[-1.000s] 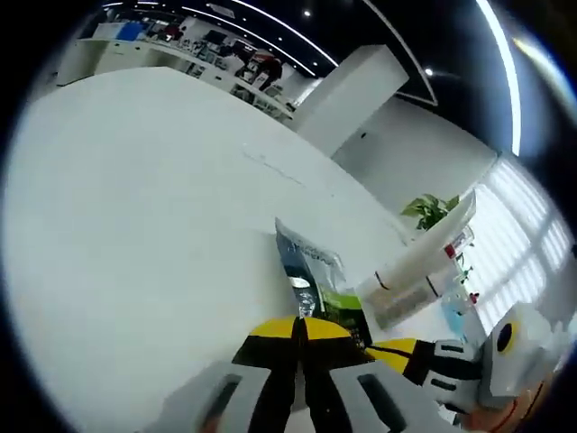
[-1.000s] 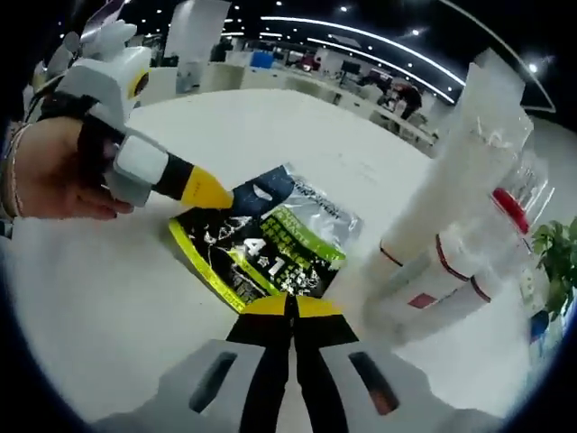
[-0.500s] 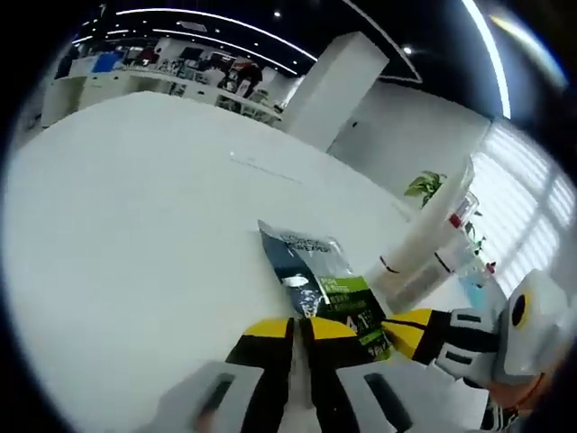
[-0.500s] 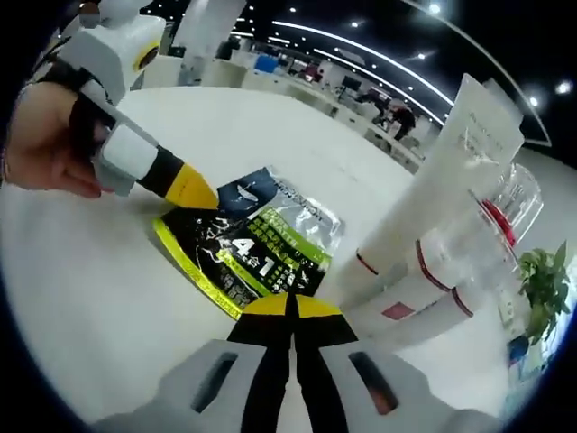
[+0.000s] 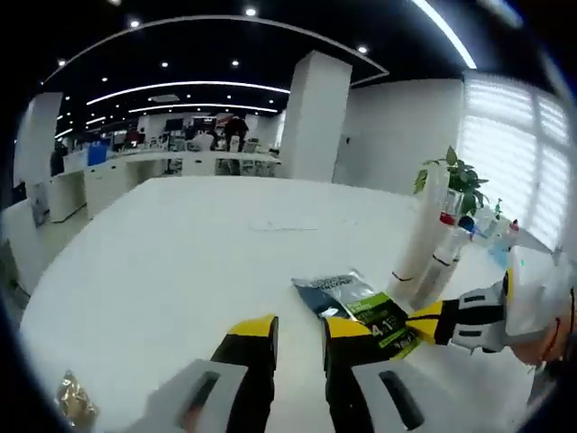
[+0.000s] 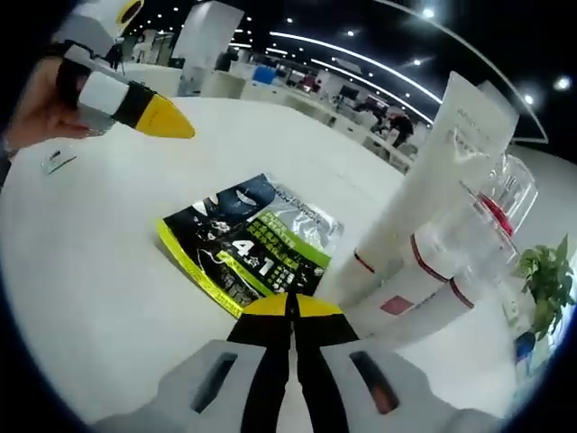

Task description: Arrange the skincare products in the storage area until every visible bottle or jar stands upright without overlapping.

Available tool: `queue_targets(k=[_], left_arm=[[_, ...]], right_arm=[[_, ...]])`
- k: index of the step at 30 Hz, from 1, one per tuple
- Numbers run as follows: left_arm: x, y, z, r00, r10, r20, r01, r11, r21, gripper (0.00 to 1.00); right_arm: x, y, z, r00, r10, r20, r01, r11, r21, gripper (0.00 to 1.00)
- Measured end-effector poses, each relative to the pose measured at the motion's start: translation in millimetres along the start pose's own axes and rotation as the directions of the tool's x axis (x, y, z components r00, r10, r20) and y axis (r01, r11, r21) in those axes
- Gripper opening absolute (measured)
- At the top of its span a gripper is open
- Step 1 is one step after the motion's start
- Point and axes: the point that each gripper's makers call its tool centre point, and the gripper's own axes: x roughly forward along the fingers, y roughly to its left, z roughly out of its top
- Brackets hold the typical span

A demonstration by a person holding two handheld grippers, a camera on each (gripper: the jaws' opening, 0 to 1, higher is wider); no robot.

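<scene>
White skincare tubes [image 6: 424,207] with red bands stand together on the white desk [image 6: 90,271] just beside a flat black-and-green sachet [image 6: 257,248], the right gripper [image 6: 290,311] pressed together near its edge, the left gripper [image 5: 297,338] slightly spread.

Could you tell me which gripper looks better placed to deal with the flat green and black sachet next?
Probably the right gripper: its shut tips sit at the near edge of the sachet, beside the white tubes. The left gripper hangs off to the side, above the table.
</scene>
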Motion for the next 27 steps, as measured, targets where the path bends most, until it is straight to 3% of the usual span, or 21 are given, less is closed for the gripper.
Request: queue_targets(k=[4,7,12,15,18,21,27], left_arm=[[-35,16.3,1.3,0.999,0.036,0.038,-0.037,0.999,0.013,0.19],[-58,29.5,-3.5,0.996,0.070,0.051,-0.071,0.997,0.010,0.19],[-100,66.0,-22.6,0.984,0.170,0.048,-0.170,0.985,0.006,0.18],[-127,93.3,-39.5,0.964,0.265,0.027,-0.264,0.964,-0.037,0.18],[-144,111.7,-52.7,0.945,0.328,0.009,-0.327,0.942,-0.072,0.18],[-167,134.0,-72.8,0.912,0.409,-0.025,-0.410,0.907,-0.102,0.18],[-199,156.7,-102.7,0.875,0.478,-0.080,-0.485,0.863,-0.143,0.15]], right_arm=[[-10,13,18.1,0.991,0.078,0.113,-0.087,0.993,0.083,0.00],[-16,20,22.4,0.986,0.114,0.123,-0.127,0.986,0.107,0.03],[-18,37,46.2,0.962,0.187,0.199,-0.231,0.945,0.232,0.10],[-14,57,69.0,0.934,0.256,0.248,-0.318,0.914,0.254,0.17],[-11,74,84.9,0.915,0.302,0.267,-0.364,0.903,0.229,0.19],[-8,102,104.2,0.883,0.372,0.285,-0.436,0.874,0.213,0.20],[-10,149,126.2,0.817,0.496,0.293,-0.559,0.807,0.192,0.24]])
